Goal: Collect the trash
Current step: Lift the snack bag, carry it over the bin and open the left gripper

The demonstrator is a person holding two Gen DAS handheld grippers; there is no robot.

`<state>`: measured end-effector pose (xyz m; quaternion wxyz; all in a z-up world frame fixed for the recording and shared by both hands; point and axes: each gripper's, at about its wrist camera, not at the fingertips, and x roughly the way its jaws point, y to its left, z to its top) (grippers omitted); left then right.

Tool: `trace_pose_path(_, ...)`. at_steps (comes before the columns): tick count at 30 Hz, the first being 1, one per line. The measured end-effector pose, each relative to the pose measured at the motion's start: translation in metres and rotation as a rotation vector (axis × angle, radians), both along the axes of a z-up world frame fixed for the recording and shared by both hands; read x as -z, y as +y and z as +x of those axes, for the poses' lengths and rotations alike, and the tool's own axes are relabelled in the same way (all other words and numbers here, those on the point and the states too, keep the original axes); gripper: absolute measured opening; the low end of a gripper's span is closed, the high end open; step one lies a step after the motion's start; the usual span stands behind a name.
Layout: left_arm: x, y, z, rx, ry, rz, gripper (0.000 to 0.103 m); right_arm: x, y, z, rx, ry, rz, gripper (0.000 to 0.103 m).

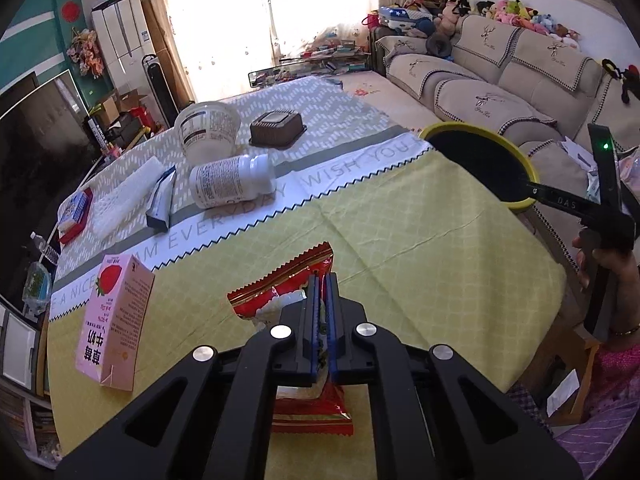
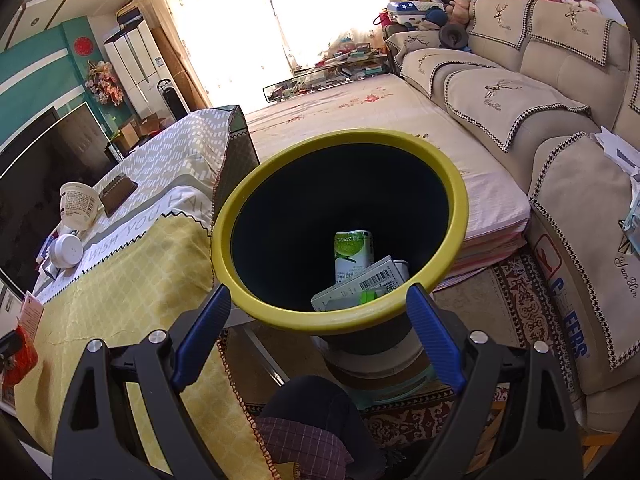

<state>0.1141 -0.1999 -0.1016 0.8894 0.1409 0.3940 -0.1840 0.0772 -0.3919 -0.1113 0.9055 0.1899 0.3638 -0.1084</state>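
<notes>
My left gripper (image 1: 321, 280) is shut on a red snack wrapper (image 1: 276, 292) above the yellow tablecloth (image 1: 420, 240). The torn wrapper sticks out ahead of and below the pads. A pink strawberry milk carton (image 1: 116, 320) lies to its left. Farther back are a white bottle (image 1: 232, 184) on its side, a white paper cup (image 1: 208, 128) and a brown plastic tray (image 1: 278, 128). My right gripper (image 2: 320, 300) stands open over the near rim of the yellow-rimmed black bin (image 2: 460, 200), with nothing between its fingers. In the bin lie a green can (image 2: 354, 252) and a barcoded box (image 2: 360, 284).
A tube (image 1: 160, 200), white foam netting (image 1: 124, 196) and a small red box (image 1: 74, 212) lie at the table's far left. The bin stands off the table's right edge, with a beige sofa (image 2: 540, 100) behind it. A person's knee (image 2: 304, 400) is below the right gripper.
</notes>
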Motion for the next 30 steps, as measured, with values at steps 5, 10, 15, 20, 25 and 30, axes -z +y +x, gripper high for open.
trace_pose_path(5, -0.024, -0.027, 0.003, 0.081, -0.054, -0.021, 0.004, -0.004, -0.008, -0.006, 0.021, -0.015, 0.001, 0.084)
trace_pose_path(10, -0.043, -0.079, 0.017, 0.205, -0.095, -0.036, 0.004, -0.011, -0.023, -0.016, 0.068, -0.026, -0.019, 0.084)
trace_pose_path(15, -0.047, -0.154, 0.039, 0.376, -0.070, -0.071, 0.004, -0.019, -0.044, -0.030, 0.141, -0.039, -0.046, 0.084)
trace_pose_path(20, -0.037, -0.232, 0.062, 0.482, -0.044, -0.080, 0.004, -0.021, -0.069, -0.045, 0.213, -0.044, -0.048, 0.085)
trace_pose_path(25, -0.010, -0.288, 0.092, 0.511, 0.019, -0.066, 0.005, -0.017, -0.089, -0.055, 0.255, -0.035, -0.038, 0.085)
trace_pose_path(30, 0.021, -0.314, 0.118, 0.470, 0.052, -0.037, 0.035, -0.011, -0.100, -0.056, 0.274, -0.017, -0.020, 0.085)
